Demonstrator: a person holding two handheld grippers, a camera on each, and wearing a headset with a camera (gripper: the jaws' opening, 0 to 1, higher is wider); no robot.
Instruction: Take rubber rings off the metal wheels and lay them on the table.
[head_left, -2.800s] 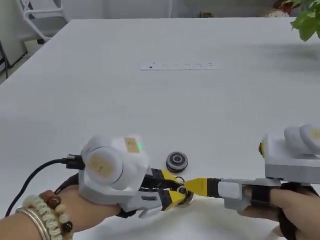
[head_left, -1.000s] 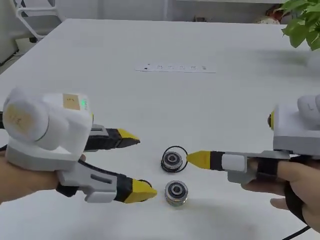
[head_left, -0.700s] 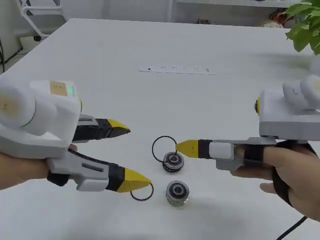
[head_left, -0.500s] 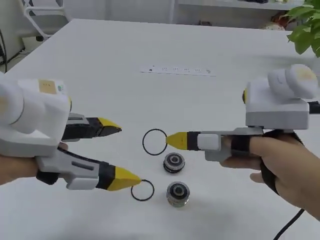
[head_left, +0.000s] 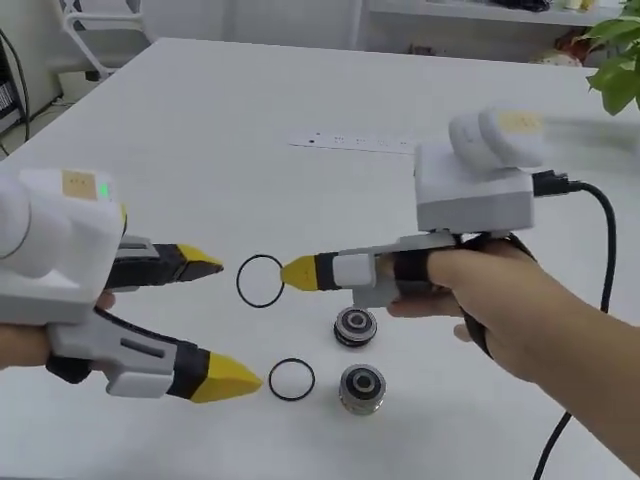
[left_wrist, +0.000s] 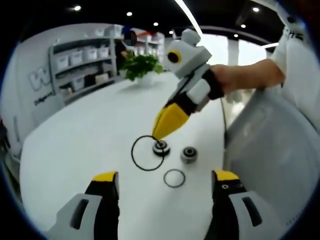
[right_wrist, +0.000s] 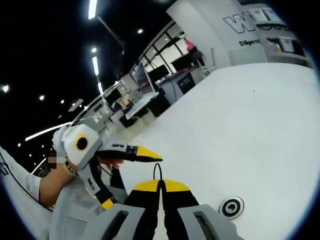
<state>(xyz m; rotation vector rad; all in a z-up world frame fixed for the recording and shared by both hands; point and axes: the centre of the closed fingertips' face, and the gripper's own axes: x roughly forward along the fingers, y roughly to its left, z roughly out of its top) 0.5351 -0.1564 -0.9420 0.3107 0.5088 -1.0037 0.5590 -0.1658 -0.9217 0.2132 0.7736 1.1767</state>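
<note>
1. Left gripper (head_left: 220, 320): the jaws are spread wide and hold nothing. It hovers over the table (head_left: 330, 90), left of the work.
2. Larger rubber ring (head_left: 238, 281): the right gripper (head_left: 292, 273) pinches it at its right edge, jaws closed on it. The right gripper view shows a thin black loop rising between the shut tips. The ring appears to hang clear of the surface.
3. Smaller rubber ring (head_left: 270, 380): it lies flat on the table, just left of the near metal wheel (head_left: 361, 387).
4. Far metal wheel (head_left: 356, 326): it stands just beyond the near one. Both wheels appear bare.

Status, as judged: both rings are off and one is laid down. What remains is to set down the held ring.
</note>
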